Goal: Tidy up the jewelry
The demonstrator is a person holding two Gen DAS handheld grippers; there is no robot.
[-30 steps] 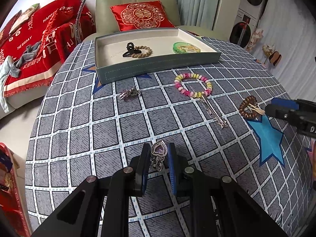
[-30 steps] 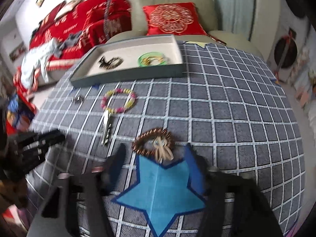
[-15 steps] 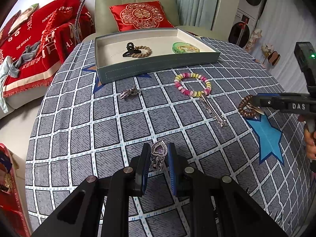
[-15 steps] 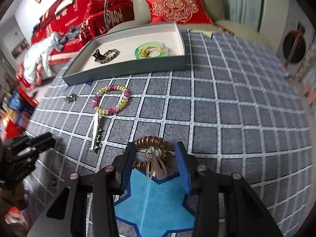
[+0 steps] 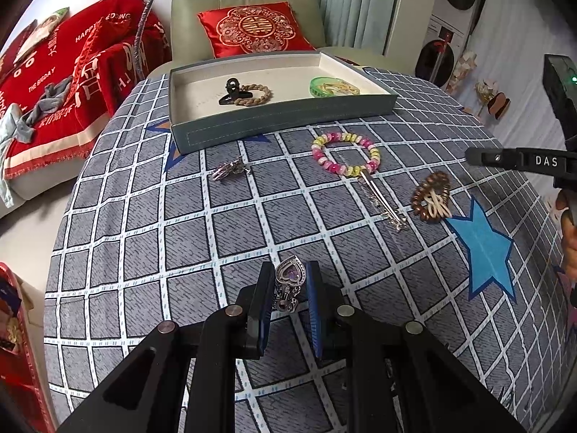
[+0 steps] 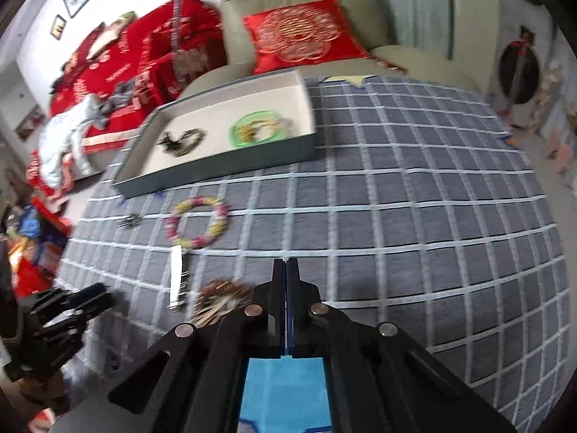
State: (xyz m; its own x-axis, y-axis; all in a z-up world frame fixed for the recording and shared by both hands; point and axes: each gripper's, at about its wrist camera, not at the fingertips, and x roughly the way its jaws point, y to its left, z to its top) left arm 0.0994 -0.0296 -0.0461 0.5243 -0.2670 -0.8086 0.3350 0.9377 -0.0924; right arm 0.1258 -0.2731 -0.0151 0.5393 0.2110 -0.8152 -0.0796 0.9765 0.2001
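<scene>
The left tongs (image 5: pixel 288 285) grip a silver heart pendant (image 5: pixel 290 277) with a purple stone, pinched between the two pads just above the tabletop (image 5: pixel 144 216). The right tongs (image 6: pixel 286 270) have just been closing and now stand fully closed with nothing between them; the brown coiled hair tie (image 6: pixel 220 296) with its pale bow lies on the cloth just beside them, to their left in the right wrist view, and is not held. Past the hair tie a long silver hair clip (image 5: pixel 382 200) lies with one end touching a pink-and-yellow bead bracelet (image 5: pixel 345 153), and a small silver trinket (image 5: pixel 229 170) sits apart, closer to the tray. The grey tray (image 5: pixel 281 122) with a cream inside stands at the far side of the tabletop and holds a black claw clip (image 5: pixel 229 92) touching a braided tan bracelet (image 5: pixel 256 94), with a green bangle (image 5: pixel 333 87) well apart at its other end. The cloth is a grey grid with white lines and blue stars (image 5: pixel 487 249). Behind the tabletop stands a pale green armchair (image 5: pixel 245 0) with a red embroidered cushion (image 5: pixel 254 29), and a sofa under a red throw (image 5: pixel 65 72) runs along the wall.
</scene>
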